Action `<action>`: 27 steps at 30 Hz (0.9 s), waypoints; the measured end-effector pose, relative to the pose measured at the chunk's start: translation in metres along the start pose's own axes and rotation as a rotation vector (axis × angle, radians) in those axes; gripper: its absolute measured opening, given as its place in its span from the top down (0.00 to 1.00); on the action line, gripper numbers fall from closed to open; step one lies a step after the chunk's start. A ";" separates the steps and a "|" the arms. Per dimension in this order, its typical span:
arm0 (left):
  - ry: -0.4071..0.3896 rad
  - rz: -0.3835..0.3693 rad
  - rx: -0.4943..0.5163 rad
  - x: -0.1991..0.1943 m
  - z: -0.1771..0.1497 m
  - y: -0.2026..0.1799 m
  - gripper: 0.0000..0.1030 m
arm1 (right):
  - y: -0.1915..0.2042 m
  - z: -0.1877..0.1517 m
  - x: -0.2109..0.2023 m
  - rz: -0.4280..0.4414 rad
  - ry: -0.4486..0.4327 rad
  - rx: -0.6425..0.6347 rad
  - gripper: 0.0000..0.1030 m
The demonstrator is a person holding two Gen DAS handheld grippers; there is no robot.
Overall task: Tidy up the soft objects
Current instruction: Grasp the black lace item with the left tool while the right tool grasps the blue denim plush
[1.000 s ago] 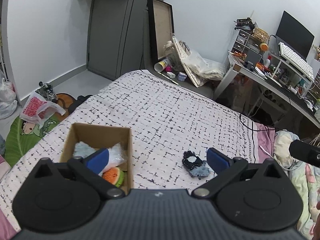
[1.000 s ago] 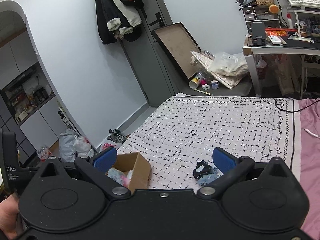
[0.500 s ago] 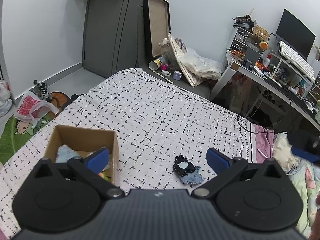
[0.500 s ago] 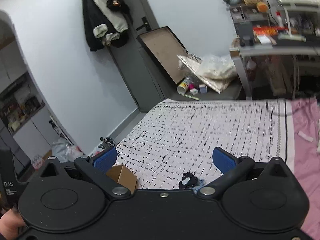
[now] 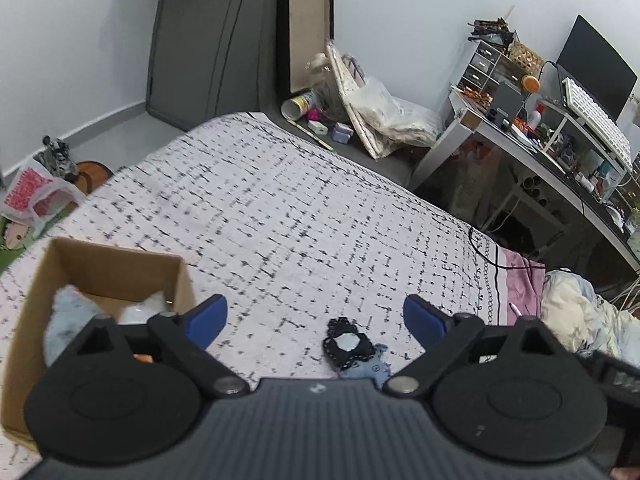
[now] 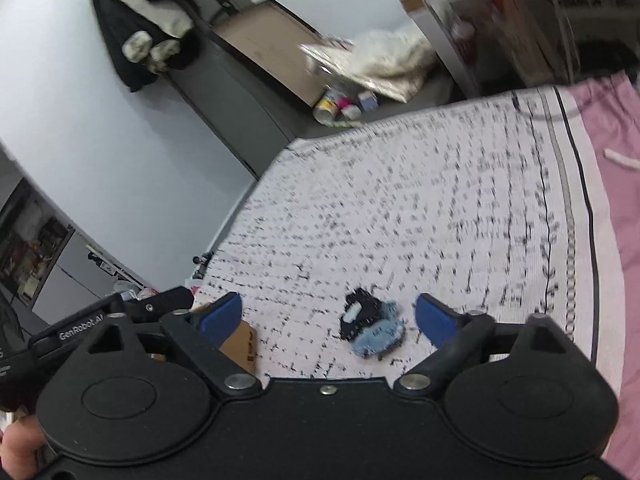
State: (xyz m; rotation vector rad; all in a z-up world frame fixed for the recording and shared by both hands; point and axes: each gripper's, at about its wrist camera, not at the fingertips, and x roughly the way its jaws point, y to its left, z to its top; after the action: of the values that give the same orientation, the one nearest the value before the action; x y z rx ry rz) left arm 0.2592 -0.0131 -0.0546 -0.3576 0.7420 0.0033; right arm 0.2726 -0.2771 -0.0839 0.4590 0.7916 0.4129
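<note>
A small black soft toy (image 5: 347,343) lies on a pale blue one (image 5: 370,370) on the bed, low in the left wrist view. My left gripper (image 5: 316,316) hovers above and short of them, jaws closing with nothing between the pads. A cardboard box (image 5: 108,264) at the left holds a pale blue plush (image 5: 68,314) and a white soft item (image 5: 146,308). In the right wrist view the same black toy (image 6: 360,312) and blue toy (image 6: 380,334) lie just ahead of my right gripper (image 6: 326,314), jaws closing, not touching them. The box corner (image 6: 240,344) shows behind its left finger.
A black-and-white patterned bedspread (image 5: 300,208) covers the bed, with a pink sheet (image 6: 616,200) and a crumpled blanket (image 5: 580,312) to the right. A cluttered desk (image 5: 560,128) stands past the bed. Bags and a framed board (image 5: 308,28) lean at the wall.
Both grippers have come down and closer to the two small toys. The right wrist view has rolled. Both pairs of jaws stand a little narrower.
</note>
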 end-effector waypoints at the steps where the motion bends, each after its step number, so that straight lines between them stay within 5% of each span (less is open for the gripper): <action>1: 0.007 -0.004 -0.003 0.005 -0.001 -0.001 0.12 | -0.003 0.000 0.004 -0.007 0.012 0.011 0.21; 18: 0.202 -0.044 -0.130 0.107 -0.021 -0.002 0.48 | -0.043 -0.014 0.080 0.037 0.177 0.223 0.52; 27: 0.281 -0.050 -0.161 0.150 -0.034 -0.003 0.50 | -0.063 -0.022 0.113 -0.004 0.244 0.300 0.61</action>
State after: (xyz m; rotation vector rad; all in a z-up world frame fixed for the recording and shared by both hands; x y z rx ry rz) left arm 0.3482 -0.0452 -0.1756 -0.5370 1.0136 -0.0358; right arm 0.3389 -0.2653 -0.1968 0.6950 1.0980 0.3506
